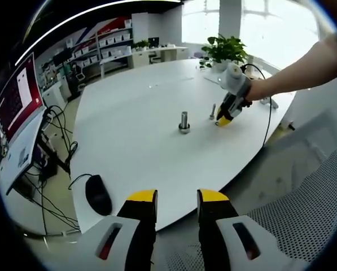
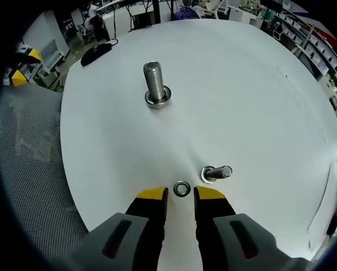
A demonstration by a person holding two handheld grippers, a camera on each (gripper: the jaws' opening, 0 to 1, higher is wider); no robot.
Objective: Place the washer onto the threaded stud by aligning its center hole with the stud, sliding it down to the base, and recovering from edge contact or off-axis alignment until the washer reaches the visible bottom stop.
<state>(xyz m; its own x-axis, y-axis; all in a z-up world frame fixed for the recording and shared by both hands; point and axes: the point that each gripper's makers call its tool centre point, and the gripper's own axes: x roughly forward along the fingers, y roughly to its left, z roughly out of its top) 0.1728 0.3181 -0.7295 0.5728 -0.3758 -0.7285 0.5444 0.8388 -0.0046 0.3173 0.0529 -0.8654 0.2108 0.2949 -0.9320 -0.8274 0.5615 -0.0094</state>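
The broad white round tabletop (image 2: 241, 84) carried everything. My left gripper (image 1: 176, 197) hung released off its near edge, well apart from the work. My right gripper (image 2: 180, 195) was down at the surface, jaws parted and holding nothing. The upright threaded steel stud (image 2: 154, 82) stood farther in, 1 washer seemingly at its base already. A shorter steel bolt (image 2: 216, 173) stood just beside the small flat steel washer (image 2: 181, 188), which lay between my jaw tips. I judged I should pinch its rim squarely, keeping it level for the stud.

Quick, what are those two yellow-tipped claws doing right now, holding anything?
Left gripper: open, holding nothing, back from the table.
Right gripper: open, jaws either side of the washer, not yet gripping it.
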